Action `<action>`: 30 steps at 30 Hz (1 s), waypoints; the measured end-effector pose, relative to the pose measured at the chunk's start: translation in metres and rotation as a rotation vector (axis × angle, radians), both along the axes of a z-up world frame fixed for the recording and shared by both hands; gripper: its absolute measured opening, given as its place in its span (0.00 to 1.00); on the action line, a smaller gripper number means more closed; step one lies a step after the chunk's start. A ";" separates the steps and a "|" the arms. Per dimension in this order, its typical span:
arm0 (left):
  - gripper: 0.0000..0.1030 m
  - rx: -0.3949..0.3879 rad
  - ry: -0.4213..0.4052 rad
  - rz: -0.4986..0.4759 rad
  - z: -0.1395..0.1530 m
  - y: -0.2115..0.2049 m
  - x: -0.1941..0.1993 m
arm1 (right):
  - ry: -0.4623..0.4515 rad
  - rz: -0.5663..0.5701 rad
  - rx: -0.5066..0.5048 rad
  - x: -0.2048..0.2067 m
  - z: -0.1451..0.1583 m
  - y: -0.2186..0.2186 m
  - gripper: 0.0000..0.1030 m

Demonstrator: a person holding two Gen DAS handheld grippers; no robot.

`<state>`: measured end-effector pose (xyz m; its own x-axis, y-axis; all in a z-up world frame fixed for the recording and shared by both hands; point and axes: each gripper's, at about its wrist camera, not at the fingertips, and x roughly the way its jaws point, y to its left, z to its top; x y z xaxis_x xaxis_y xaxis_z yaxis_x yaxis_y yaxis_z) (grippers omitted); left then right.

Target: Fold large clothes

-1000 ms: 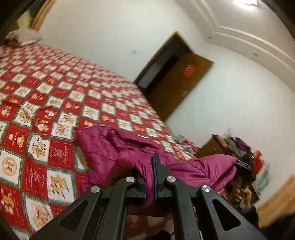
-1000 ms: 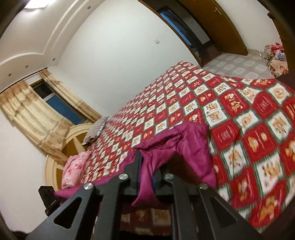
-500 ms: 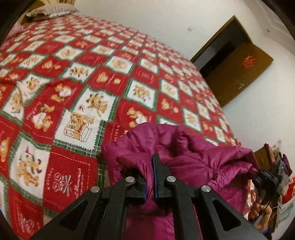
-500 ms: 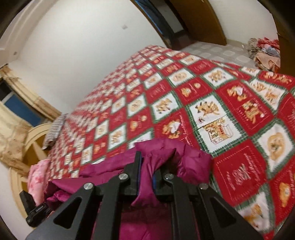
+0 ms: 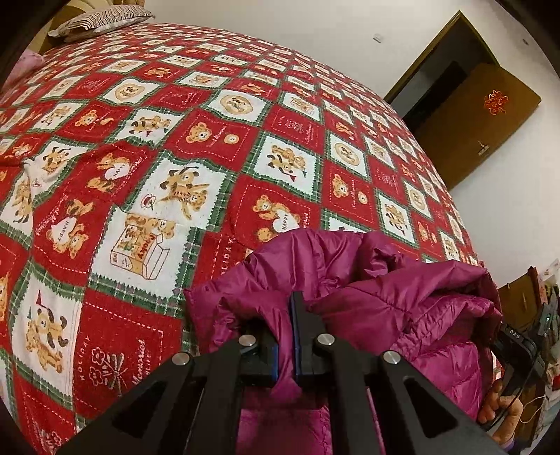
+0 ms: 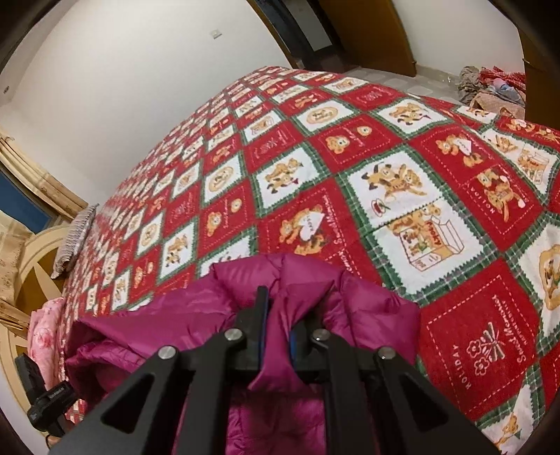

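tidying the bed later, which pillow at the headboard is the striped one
The grey striped pillow, farthest back on the quilt; the pink floral one lies nearer.

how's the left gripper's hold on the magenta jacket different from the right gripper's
The left gripper pinches a thin fold of the magenta jacket, its jaws almost touching; the right gripper clamps a thicker, puffier wad, its jaws a little further apart. The fabric bunches to the left gripper's right and to the right gripper's left. Both are shut on the jacket, over the near edge of the teddy-bear bedspread.
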<state>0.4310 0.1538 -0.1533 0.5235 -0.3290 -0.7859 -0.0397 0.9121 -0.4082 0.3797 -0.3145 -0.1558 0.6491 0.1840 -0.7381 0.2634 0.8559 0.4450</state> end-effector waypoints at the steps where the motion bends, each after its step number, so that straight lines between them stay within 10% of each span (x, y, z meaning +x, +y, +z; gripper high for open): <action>1: 0.05 0.005 0.000 -0.001 0.001 0.000 0.000 | 0.005 0.003 0.000 0.003 -0.002 0.002 0.12; 12: 0.06 -0.110 -0.037 -0.034 0.044 0.027 -0.011 | 0.012 0.014 -0.064 0.009 -0.014 0.013 0.13; 18: 0.15 -0.464 -0.053 0.000 0.057 0.074 -0.010 | 0.008 0.010 -0.023 0.008 -0.018 0.007 0.13; 20: 0.33 -0.402 -0.128 0.105 0.072 0.097 -0.016 | 0.005 0.008 0.003 0.007 -0.019 0.004 0.13; 22: 0.75 -0.342 -0.195 0.188 0.087 0.109 -0.024 | 0.002 0.011 0.039 0.007 -0.018 0.000 0.15; 28: 0.78 -0.055 -0.277 0.125 0.109 0.066 -0.035 | -0.081 0.016 0.180 -0.001 0.006 -0.016 0.29; 30: 0.78 0.014 -0.279 0.074 0.105 0.045 -0.035 | -0.114 0.006 0.197 -0.010 0.021 -0.020 0.58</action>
<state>0.3963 0.1987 -0.0478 0.7425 -0.2719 -0.6122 0.0055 0.9163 -0.4004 0.3701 -0.3343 -0.1347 0.7249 0.3213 -0.6093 0.1965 0.7513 0.6300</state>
